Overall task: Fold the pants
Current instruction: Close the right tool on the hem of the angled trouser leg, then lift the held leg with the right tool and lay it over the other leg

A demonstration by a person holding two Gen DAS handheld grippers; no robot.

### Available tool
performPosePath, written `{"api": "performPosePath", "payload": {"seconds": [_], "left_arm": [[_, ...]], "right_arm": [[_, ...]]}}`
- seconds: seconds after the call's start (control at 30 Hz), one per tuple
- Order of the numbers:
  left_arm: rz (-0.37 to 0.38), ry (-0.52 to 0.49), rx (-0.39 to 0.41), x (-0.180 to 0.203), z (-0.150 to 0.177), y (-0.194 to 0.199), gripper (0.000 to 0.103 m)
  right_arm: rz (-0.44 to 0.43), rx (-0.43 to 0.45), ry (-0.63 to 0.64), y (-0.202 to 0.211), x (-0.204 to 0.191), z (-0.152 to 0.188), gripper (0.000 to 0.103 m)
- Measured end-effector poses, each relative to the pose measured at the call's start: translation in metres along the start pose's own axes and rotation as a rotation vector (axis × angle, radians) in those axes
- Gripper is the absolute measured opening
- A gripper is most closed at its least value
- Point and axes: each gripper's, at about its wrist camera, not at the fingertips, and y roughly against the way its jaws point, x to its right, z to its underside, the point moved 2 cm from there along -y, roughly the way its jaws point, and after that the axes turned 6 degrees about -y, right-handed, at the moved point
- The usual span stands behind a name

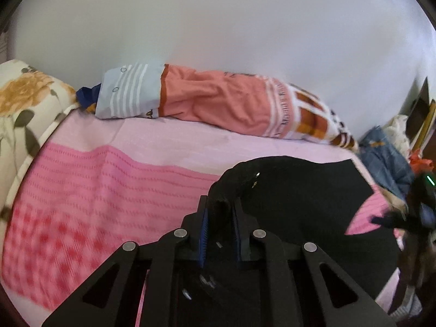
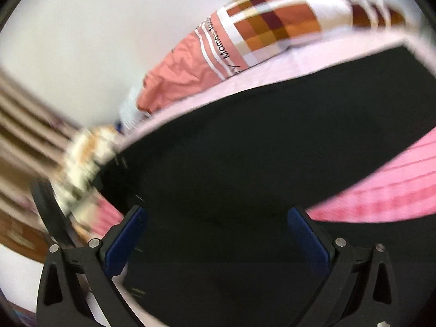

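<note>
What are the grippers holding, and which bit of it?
The left gripper is shut on the black pants, pinching a bunched edge near the metal buttons. The right gripper is open over them, holding nothing.

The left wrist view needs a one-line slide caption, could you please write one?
Left gripper shut on the black pants at a bunched edge, over a pink bedspread.

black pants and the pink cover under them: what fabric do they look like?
Black pants: matte, opaque woven cloth, probably cotton or a blend; no sheen, small metal studs near the waist. Pink cover: looks like knit or waffle weave, ribbed lines and checks, soft finish.
</note>
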Motion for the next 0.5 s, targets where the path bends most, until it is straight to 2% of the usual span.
{"api": "performPosePath", "payload": {"seconds": [0.07,0.13,0.17,0.23,0.3,0.33,0.37,0.4,0.43,0.47,0.5], "left_arm": [[0.013,0.020,0.013,0.013,0.014,0.017,0.016],[0.007,0.028,0.021,0.025,0.026,0.027,0.016],[0.010,0.035,0.025,0.029,0.031,0.032,0.016],[0.021,0.063,0.021,0.036,0.042,0.040,0.016],[0.021,0.082,0.015,0.042,0.049,0.042,0.016],[0.029,0.095,0.009,0.043,0.051,0.043,0.016],[0.036,0.110,0.000,0.044,0.054,0.043,0.016],[0.036,0.118,-0.005,0.045,0.056,0.043,0.016],[0.038,0.124,-0.008,0.046,0.058,0.043,0.016],[0.037,0.127,-0.015,0.047,0.058,0.042,0.016],[0.034,0.130,-0.019,0.047,0.060,0.042,0.016]], "right_arm": [[-0.063,-0.021,-0.084,-0.013,0.002,-0.023,0.100],[-0.101,-0.032,-0.139,-0.027,0.004,-0.048,0.093],[-0.092,-0.039,-0.149,-0.034,0.005,-0.057,0.088],[-0.060,-0.055,-0.217,-0.048,0.016,-0.076,0.071],[-0.047,-0.097,-0.310,-0.062,0.031,-0.084,0.059],[-0.033,-0.102,-0.327,-0.065,0.036,-0.086,0.052],[-0.014,-0.102,-0.344,-0.069,0.042,-0.088,0.050],[-0.005,-0.102,-0.351,-0.071,0.047,-0.088,0.043],[-0.006,-0.104,-0.368,-0.074,0.053,-0.088,0.035],[-0.015,-0.106,-0.383,-0.075,0.057,-0.087,0.016],[-0.018,-0.105,-0.387,-0.075,0.060,-0.086,0.008]]}}
